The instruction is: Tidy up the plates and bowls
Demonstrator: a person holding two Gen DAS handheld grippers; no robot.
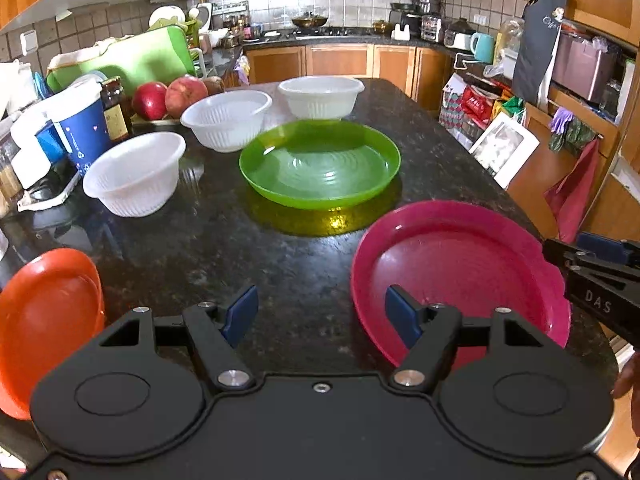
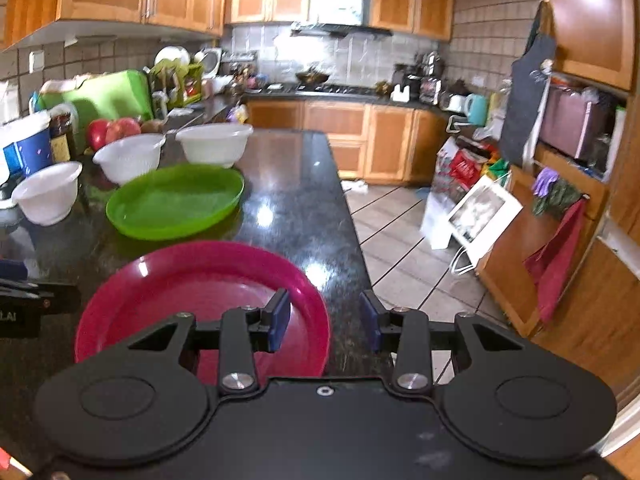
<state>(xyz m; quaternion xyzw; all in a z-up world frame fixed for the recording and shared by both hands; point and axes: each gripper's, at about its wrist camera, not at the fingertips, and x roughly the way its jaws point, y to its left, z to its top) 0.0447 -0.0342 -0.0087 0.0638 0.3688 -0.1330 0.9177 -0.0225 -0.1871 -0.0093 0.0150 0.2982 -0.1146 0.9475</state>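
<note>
orange plate: round glossy orange plastic plate [image 1: 48, 320], far left at the counter's near edge, partly cut off by the frame.
counter: dark speckled polished stone countertop [image 1: 224, 240], reflective, carries all the dishes.
near bowl: white ribbed plastic bowl with a flared rim [image 1: 134, 172], upright, left side, just beside a blue and white paper cup [image 1: 82, 126].
middle bowl: same white ribbed type [image 1: 228, 118], behind the near bowl and apart from it; red pomegranates [image 1: 168, 98] behind it.
far bowl: third white ribbed bowl [image 1: 320, 96], upright, just behind the green plate.
green plate: round translucent lime-green plastic plate [image 1: 320, 164], shallow, concentric rings in the base, centre of the counter.
pink plate: round glossy magenta plastic plate [image 1: 460, 276], raised rim, near right corner of the counter.
left gripper: black two-finger gripper with blue pads [image 1: 322, 314], jaws spread wide, nothing between them, over bare counter between the orange and pink plates.
right gripper: black gripper, blue pads [image 2: 325, 322], jaws apart and empty, above the pink plate's right rim.
</note>
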